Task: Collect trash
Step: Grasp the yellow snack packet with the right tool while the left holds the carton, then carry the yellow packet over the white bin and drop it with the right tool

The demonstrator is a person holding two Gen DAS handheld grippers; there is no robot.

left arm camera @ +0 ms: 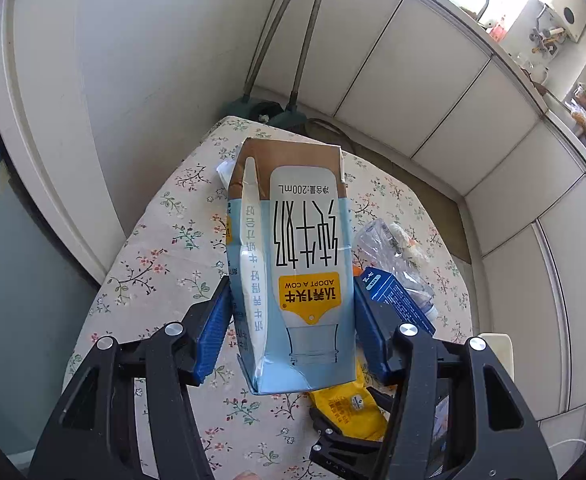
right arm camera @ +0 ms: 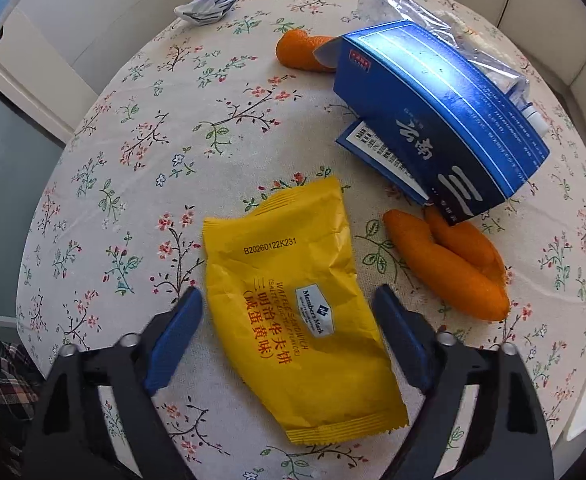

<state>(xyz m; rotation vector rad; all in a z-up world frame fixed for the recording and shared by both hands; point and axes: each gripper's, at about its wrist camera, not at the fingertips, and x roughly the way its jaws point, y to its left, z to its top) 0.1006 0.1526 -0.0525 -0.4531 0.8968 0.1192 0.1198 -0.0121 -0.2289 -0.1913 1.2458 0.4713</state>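
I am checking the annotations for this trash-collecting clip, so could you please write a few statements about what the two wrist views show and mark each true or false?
1. The left gripper clamps a milk carton between its pads. True.
2. The carton's print reads right way up in the left wrist view. False: it reads upside down.
3. The right gripper straddles a yellow snack packet lying on the floral tablecloth. True.
4. The blue box stands closed and upright. False: it lies on its side with a flap open.
5. Orange peel lies beside the packet. True.
6. The crumpled paper touches the packet. False: it sits apart at the table's far edge.
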